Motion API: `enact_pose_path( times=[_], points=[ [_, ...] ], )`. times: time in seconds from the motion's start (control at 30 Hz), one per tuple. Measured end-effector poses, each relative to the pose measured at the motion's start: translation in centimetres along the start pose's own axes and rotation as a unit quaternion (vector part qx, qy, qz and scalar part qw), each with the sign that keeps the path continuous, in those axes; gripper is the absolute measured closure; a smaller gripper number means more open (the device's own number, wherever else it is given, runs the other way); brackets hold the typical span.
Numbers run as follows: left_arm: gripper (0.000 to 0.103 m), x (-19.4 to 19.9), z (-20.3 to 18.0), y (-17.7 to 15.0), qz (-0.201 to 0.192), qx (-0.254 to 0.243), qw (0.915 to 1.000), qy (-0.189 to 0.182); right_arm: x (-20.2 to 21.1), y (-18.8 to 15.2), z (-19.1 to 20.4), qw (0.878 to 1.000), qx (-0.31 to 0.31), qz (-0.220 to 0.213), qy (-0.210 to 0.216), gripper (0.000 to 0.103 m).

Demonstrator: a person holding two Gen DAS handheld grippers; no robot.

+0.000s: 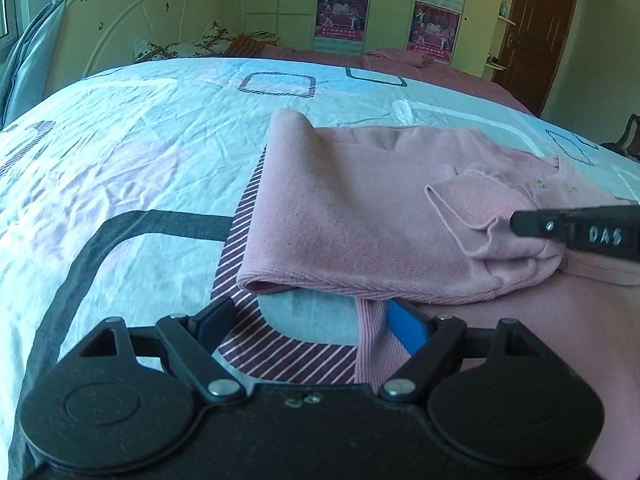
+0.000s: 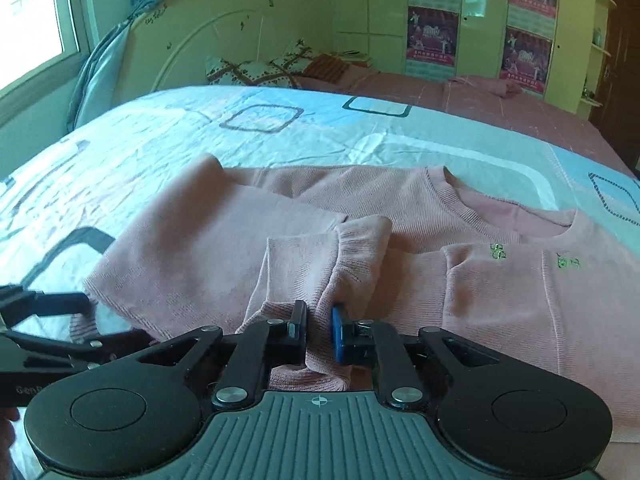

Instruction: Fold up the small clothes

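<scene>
A small pink sweatshirt with green chest embroidery lies on the bed, its left side folded over the body. In the left wrist view the folded part lies ahead. My right gripper is shut on the ribbed sleeve cuff over the middle of the sweatshirt; it shows at the right edge of the left wrist view. My left gripper is open at the sweatshirt's lower hem, one finger under the folded edge. It shows at the left in the right wrist view.
The bed sheet is pale blue with square patterns and wrinkled. A pink sheet with another pink garment lies farther back. Pillows sit by the white headboard. Wardrobes stand behind.
</scene>
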State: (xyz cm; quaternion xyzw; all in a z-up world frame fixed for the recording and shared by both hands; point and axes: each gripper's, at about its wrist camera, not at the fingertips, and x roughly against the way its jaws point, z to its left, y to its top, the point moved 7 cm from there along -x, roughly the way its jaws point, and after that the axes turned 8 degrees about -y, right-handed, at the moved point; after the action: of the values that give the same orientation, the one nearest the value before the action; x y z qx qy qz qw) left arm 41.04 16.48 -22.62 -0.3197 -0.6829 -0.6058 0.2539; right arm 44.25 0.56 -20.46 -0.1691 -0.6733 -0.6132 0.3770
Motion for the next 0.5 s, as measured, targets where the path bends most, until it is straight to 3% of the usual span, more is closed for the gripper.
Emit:
enact_pose_path(
  times=[0.2,0.37,0.4,0.5],
  points=[
    [0.02,-0.5,-1.2,0.4,-0.008,-0.022,0.9997,0.011,3.3,2.8,-4.5,0.996,-0.073,-0.047,-0.014,0.094],
    [0.025,-1.3,-2.3,1.1,-0.023,-0.032,0.999,0.022,5.2,2.8,-9.5,0.99,-0.125,-0.054,-0.038,0.094],
    [0.03,-1.5,-2.6,1.2,-0.027,-0.042,0.9984,0.027,5.4,2.4,-10.6,0.988,-0.141,-0.051,-0.038,0.094],
    [0.065,-2.1,-3.3,1.4,-0.041,-0.057,0.9969,0.036,5.9,0.9,-14.3,0.979,-0.192,-0.04,-0.049,0.103]
  ],
)
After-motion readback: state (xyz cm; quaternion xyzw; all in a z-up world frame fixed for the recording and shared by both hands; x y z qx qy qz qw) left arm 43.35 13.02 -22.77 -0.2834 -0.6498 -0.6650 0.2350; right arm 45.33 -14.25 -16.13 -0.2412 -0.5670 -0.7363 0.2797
